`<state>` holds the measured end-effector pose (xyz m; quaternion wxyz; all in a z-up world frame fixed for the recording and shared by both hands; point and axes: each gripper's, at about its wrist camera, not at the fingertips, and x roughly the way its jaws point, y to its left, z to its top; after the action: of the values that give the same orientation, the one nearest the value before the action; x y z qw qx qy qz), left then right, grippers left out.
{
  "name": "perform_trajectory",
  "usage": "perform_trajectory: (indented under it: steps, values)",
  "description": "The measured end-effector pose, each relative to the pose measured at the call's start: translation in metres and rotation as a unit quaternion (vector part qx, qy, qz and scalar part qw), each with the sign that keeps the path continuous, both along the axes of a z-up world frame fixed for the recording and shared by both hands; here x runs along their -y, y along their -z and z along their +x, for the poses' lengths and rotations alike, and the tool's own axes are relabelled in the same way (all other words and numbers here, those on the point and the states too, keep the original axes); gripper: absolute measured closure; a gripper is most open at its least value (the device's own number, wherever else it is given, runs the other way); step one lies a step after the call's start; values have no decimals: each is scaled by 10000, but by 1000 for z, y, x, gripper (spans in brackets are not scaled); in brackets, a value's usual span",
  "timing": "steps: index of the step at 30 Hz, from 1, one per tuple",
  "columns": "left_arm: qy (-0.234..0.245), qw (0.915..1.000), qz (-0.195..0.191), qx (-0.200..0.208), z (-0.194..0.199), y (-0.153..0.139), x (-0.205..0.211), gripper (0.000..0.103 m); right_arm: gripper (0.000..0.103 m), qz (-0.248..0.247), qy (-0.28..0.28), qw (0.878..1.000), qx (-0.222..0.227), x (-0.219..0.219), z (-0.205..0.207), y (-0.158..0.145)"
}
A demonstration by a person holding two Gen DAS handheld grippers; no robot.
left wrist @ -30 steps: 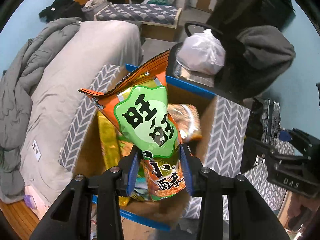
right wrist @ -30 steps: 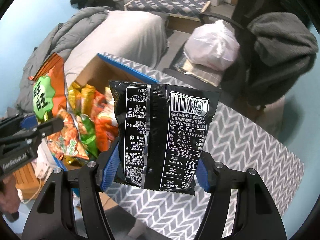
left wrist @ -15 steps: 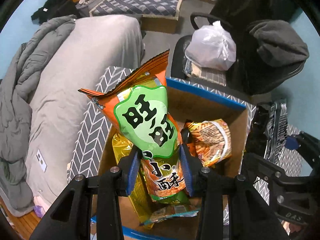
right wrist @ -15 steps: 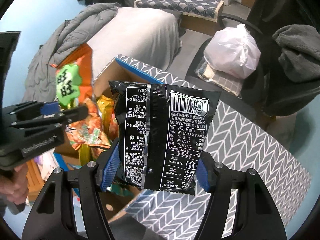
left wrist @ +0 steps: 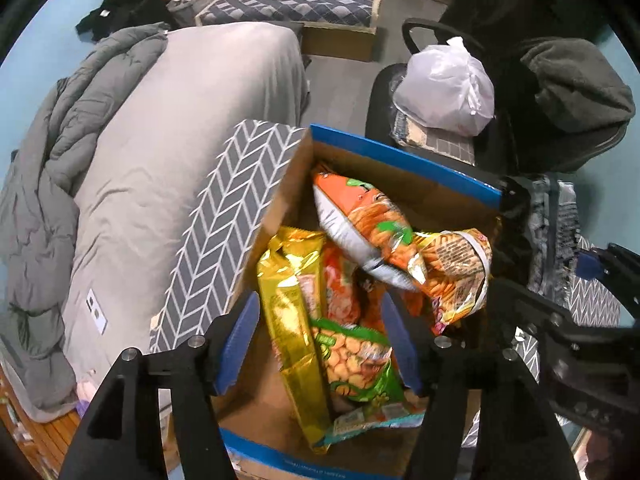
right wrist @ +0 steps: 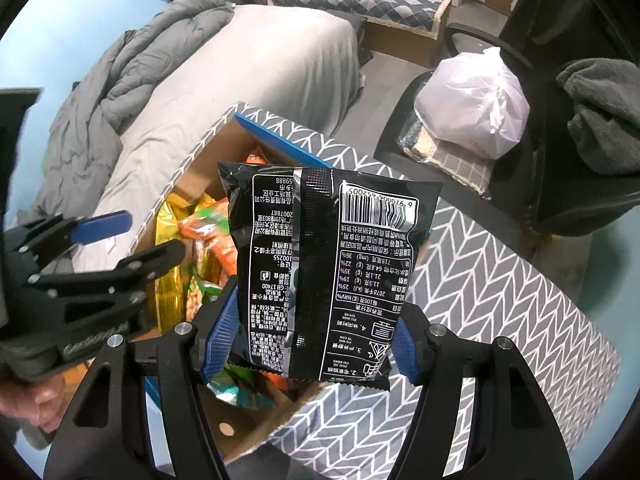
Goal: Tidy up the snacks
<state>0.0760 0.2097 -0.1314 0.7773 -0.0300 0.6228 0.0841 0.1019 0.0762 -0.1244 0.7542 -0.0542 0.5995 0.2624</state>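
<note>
A cardboard box (left wrist: 404, 162) with blue-edged flaps holds several snack bags. An orange bag (left wrist: 360, 224) lies tilted on top of the pile, beside a gold bag (left wrist: 292, 292) and a green-and-orange bag (left wrist: 352, 356). My left gripper (left wrist: 320, 344) is open and empty just above the box. My right gripper (right wrist: 308, 340) is shut on a black snack bag (right wrist: 328, 272), upright over the box's right edge (right wrist: 280, 146). The left gripper also shows in the right wrist view (right wrist: 132, 240).
The box sits on a grey chevron-patterned surface (right wrist: 480, 280). A grey bed with a duvet (left wrist: 160, 120) lies to the left. An office chair (left wrist: 560, 92) behind carries a white plastic bag (left wrist: 444, 88) and dark clothes.
My left gripper has opened and let go of the orange bag with the green label, which now lies in the box. My right gripper has brought the black bag closer over the box.
</note>
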Motion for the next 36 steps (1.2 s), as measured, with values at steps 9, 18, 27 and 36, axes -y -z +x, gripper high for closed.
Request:
perform_trajectory:
  steps: [9, 18, 27, 36]
  values:
    - [-360, 9993, -75, 96, -30, -12, -22, 37, 36, -54, -356, 9993, -81, -34, -2, 8]
    - [-709, 9973, -168, 105, -53, -18, -37, 34, 27, -172, -490, 9985, -174, -49, -17, 10]
    - [-812, 9958, -61, 410, -70, -46, -25, 30, 27, -270, -347, 9989, 146, -33, -32, -14]
    - [-588, 9954, -146, 738, -82, -82, -8, 25, 27, -263, -64, 9973, 685, -7, -45, -64]
